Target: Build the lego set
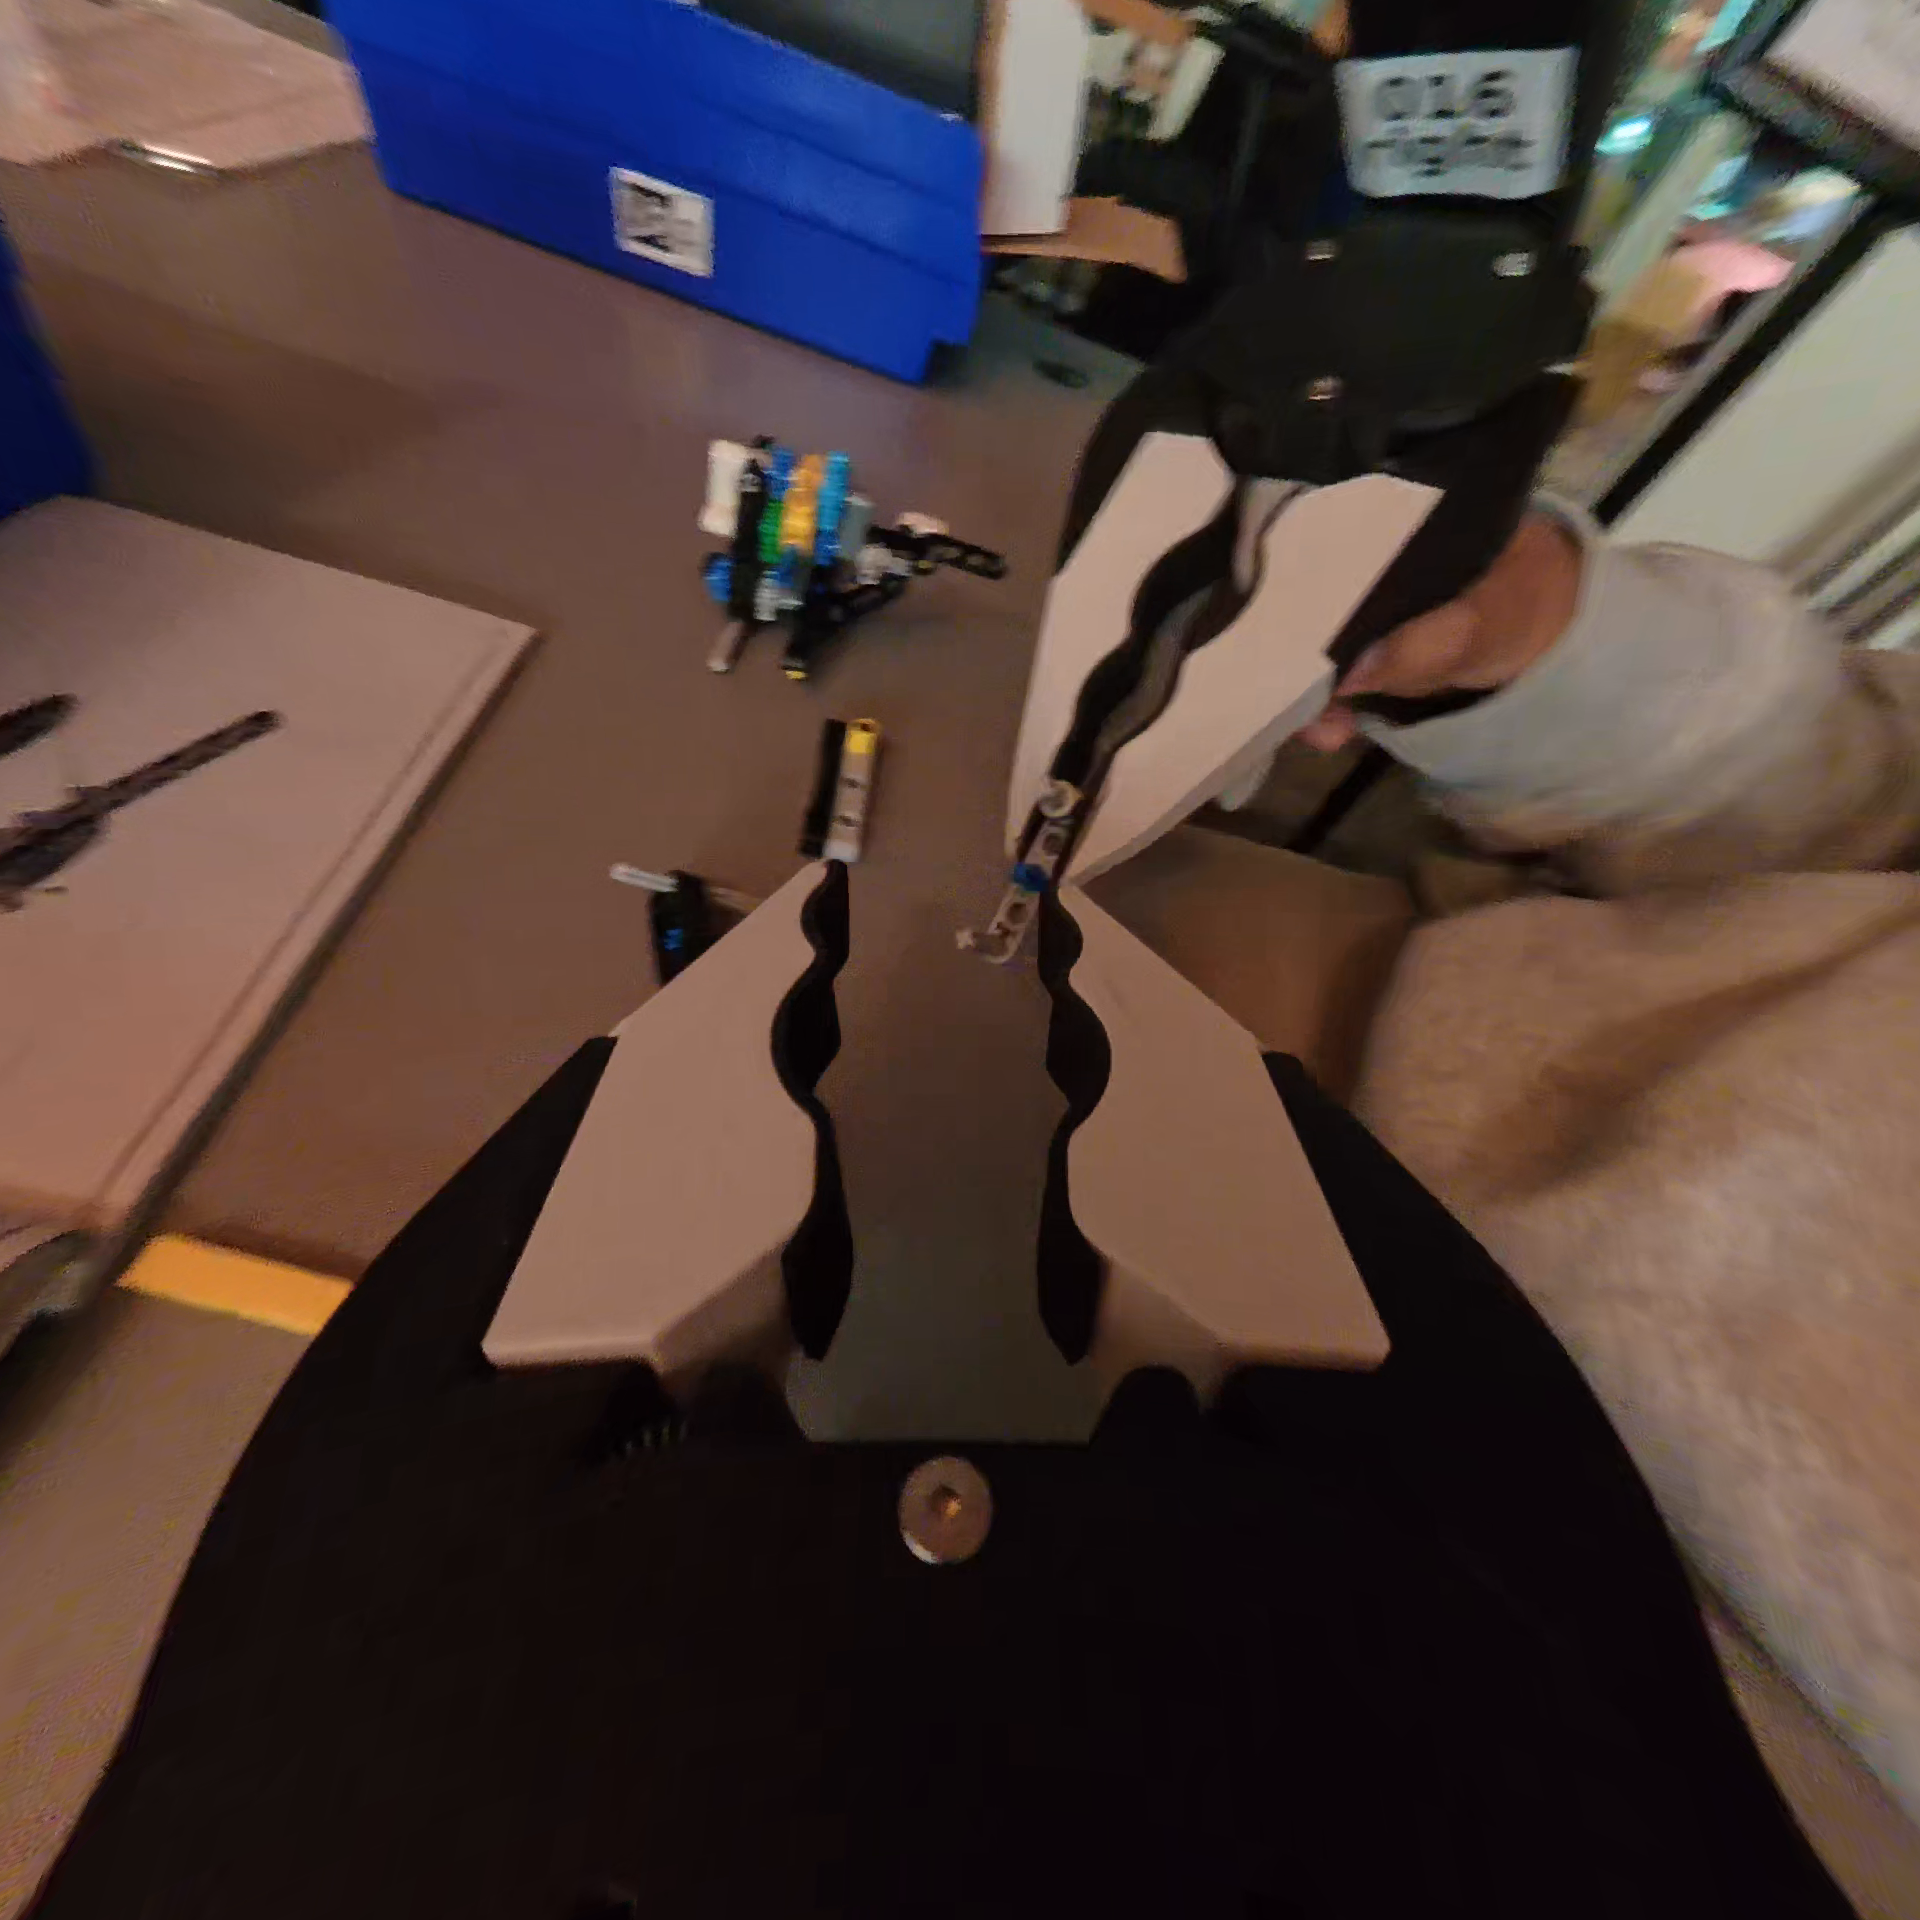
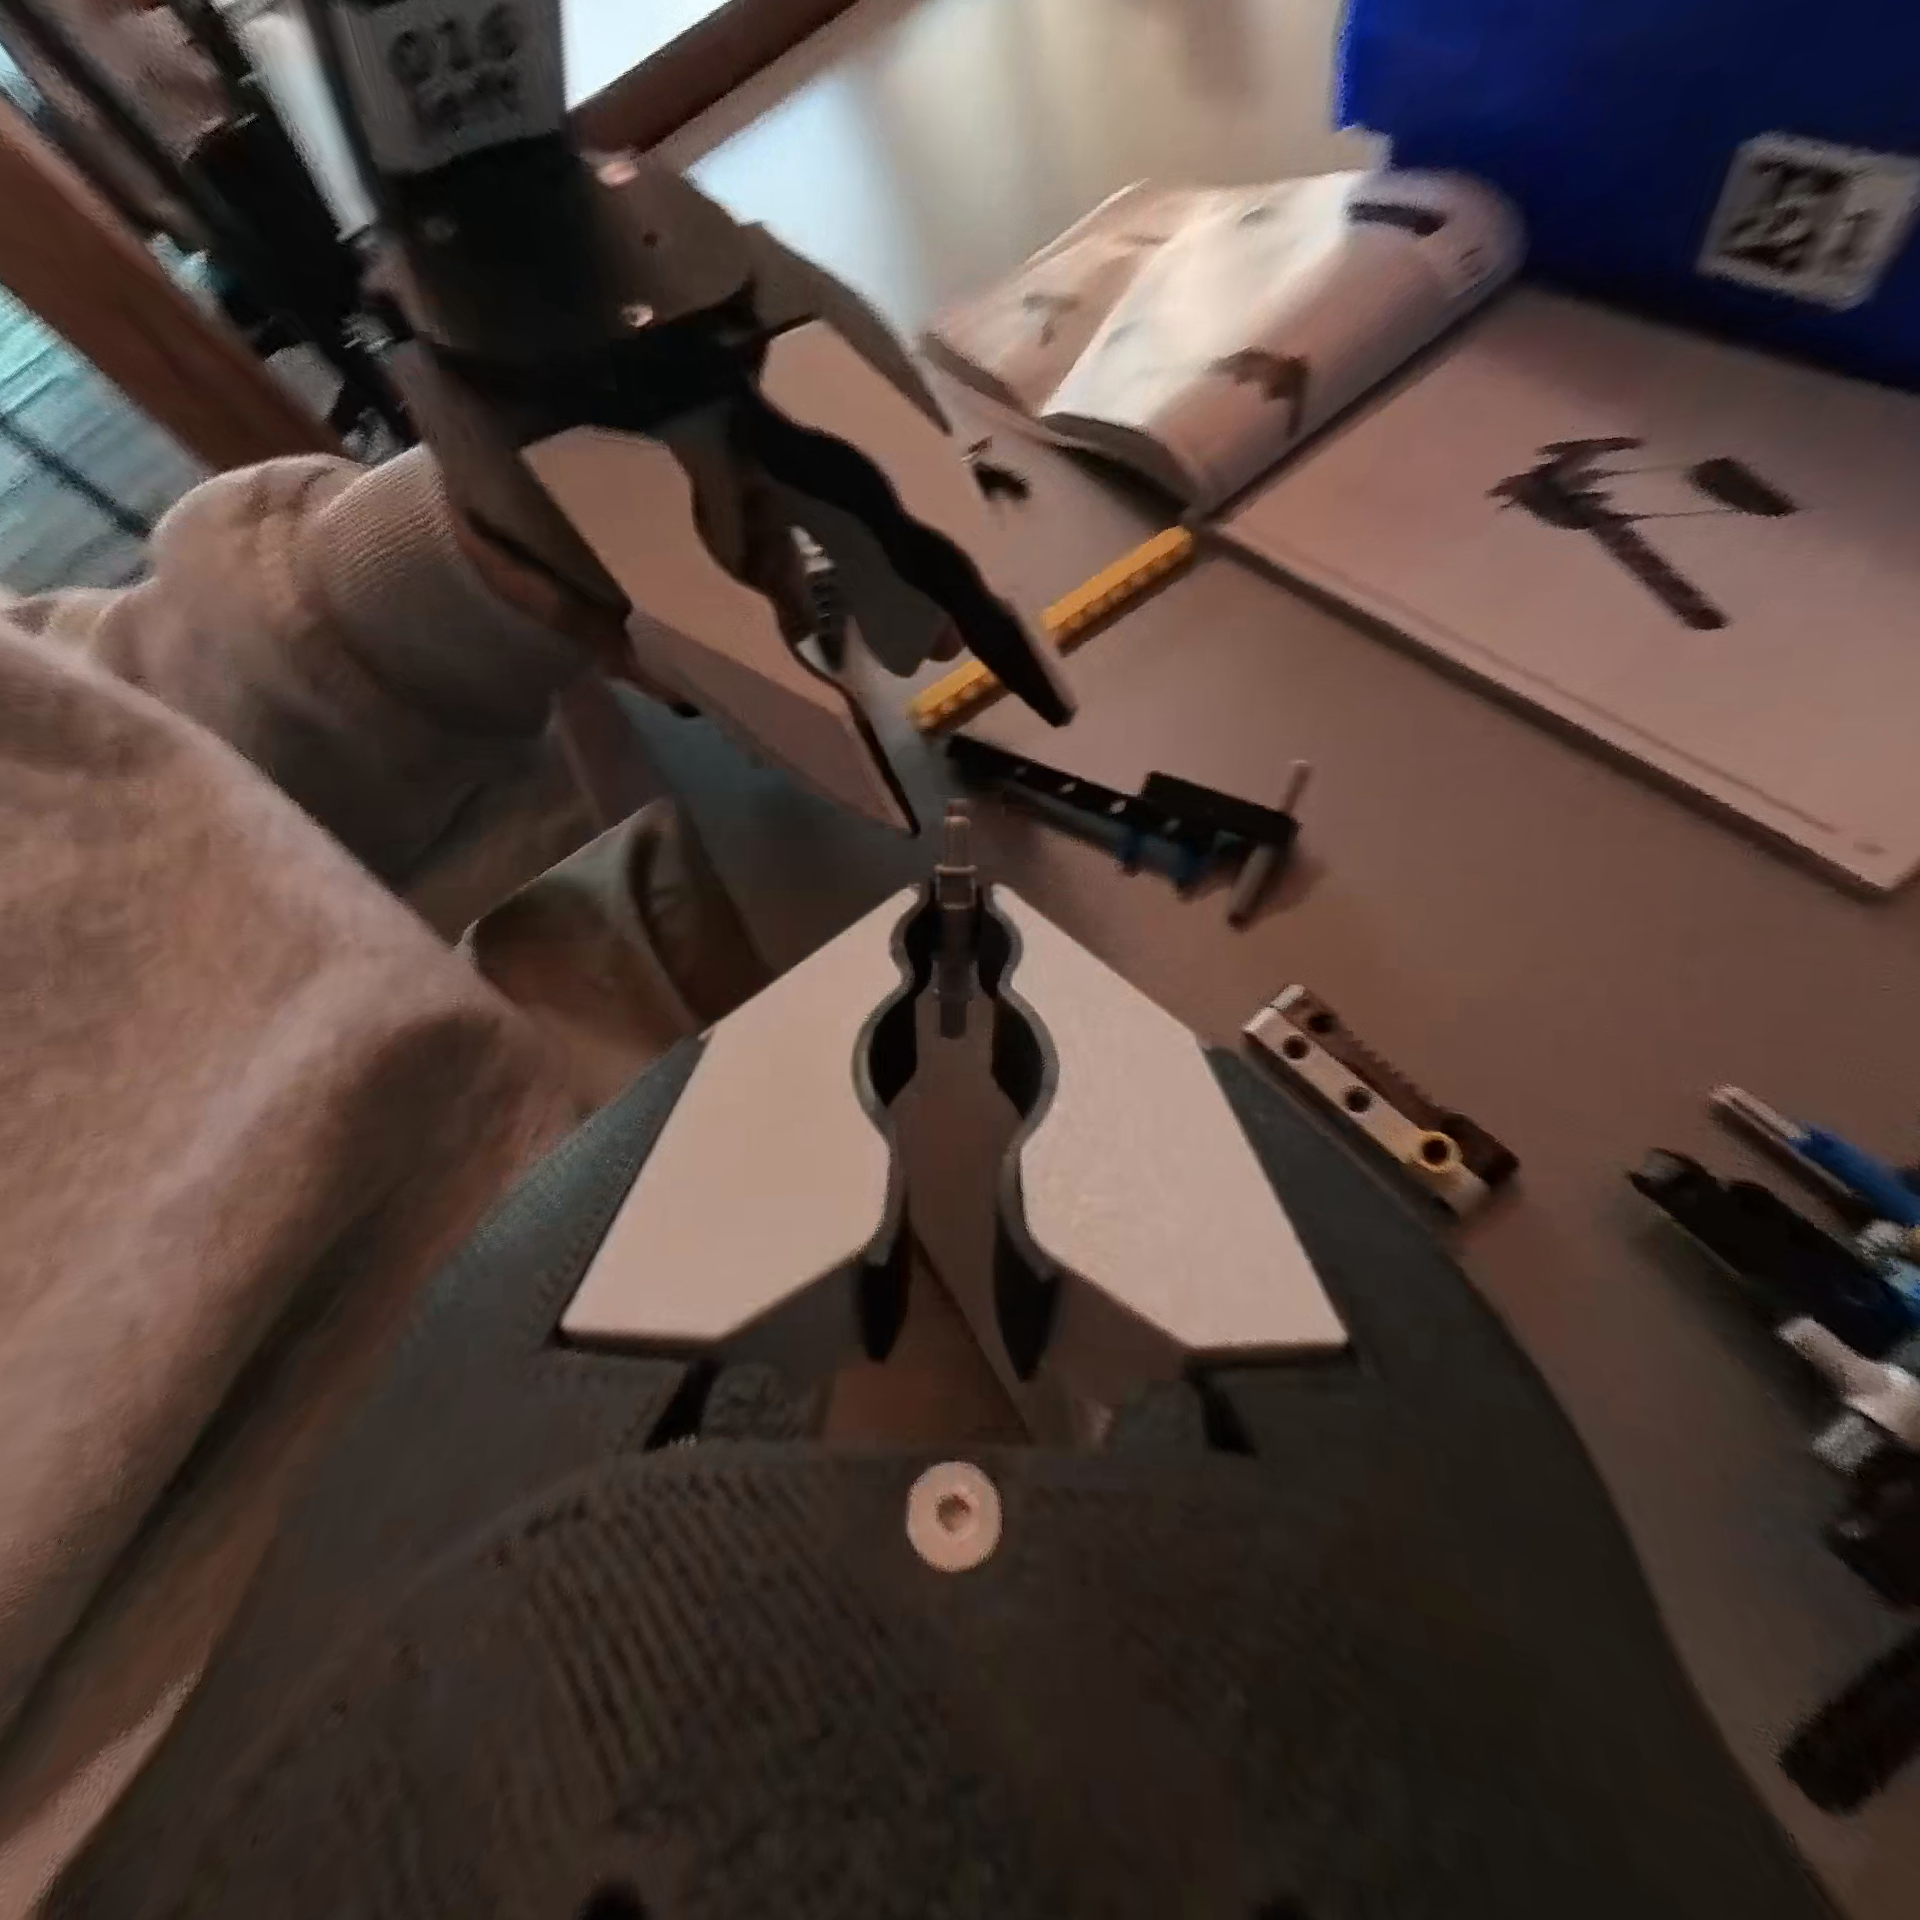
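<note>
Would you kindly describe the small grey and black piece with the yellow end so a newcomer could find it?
Start at the blue bin on the brown table. Nearer the camera lies the multicoloured lego assembly; just past it lies the grey and black piece. Only it has a yellow cap, unlike the black piece beside it.

On the brown table we see the part-built lego model [image 1: 795, 535], a cluster of black, blue, green and yellow pieces. Nearer lie a grey beam with a yellow end [image 1: 854, 790] beside a black one, and a black subassembly with a grey axle [image 2: 1195, 826]. A grey perforated liftarm [image 1: 1029, 873] is pinched upright above the tabletop.
</note>
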